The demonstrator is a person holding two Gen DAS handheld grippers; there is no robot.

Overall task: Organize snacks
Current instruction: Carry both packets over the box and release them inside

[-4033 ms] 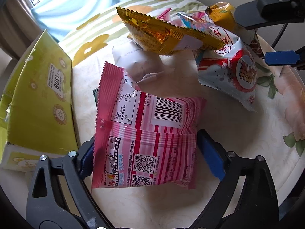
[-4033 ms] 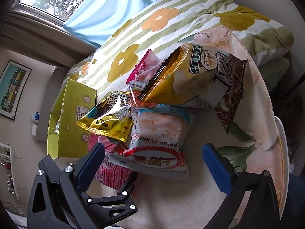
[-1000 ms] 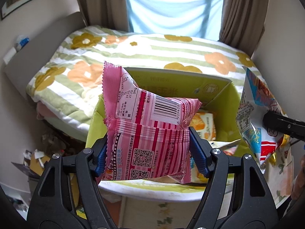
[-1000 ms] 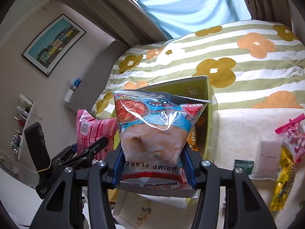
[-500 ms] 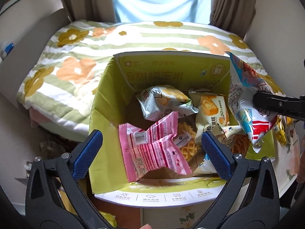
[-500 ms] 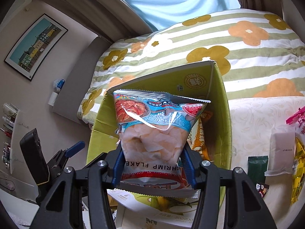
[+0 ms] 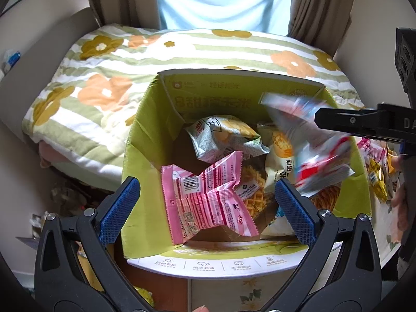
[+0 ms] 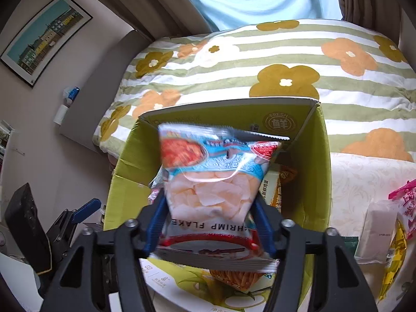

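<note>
While the left gripper (image 7: 206,210) hangs over the green box (image 7: 141,140), its blue fingers (image 7: 118,210) stand wide apart with nothing between them. The pink snack bag (image 7: 205,202) lies inside the box, near its left wall, on top of other snack bags. A grey and yellow bag (image 7: 223,137) lies behind it, toward the far wall.

The right gripper (image 8: 212,223) is over the same box. Its jaws are opening, and the shrimp flakes bag (image 8: 213,182) sits between them, blurry, above the box's right side. I cannot tell if the pads still touch it.

To the right of the box, more snacks wait on the white table (image 8: 356,179): a white packet (image 8: 377,234), a pink bag (image 8: 405,202) and a yellow bag (image 8: 395,254), near the table's right edge. A flowery bed (image 8: 260,59) is behind the box.
</note>
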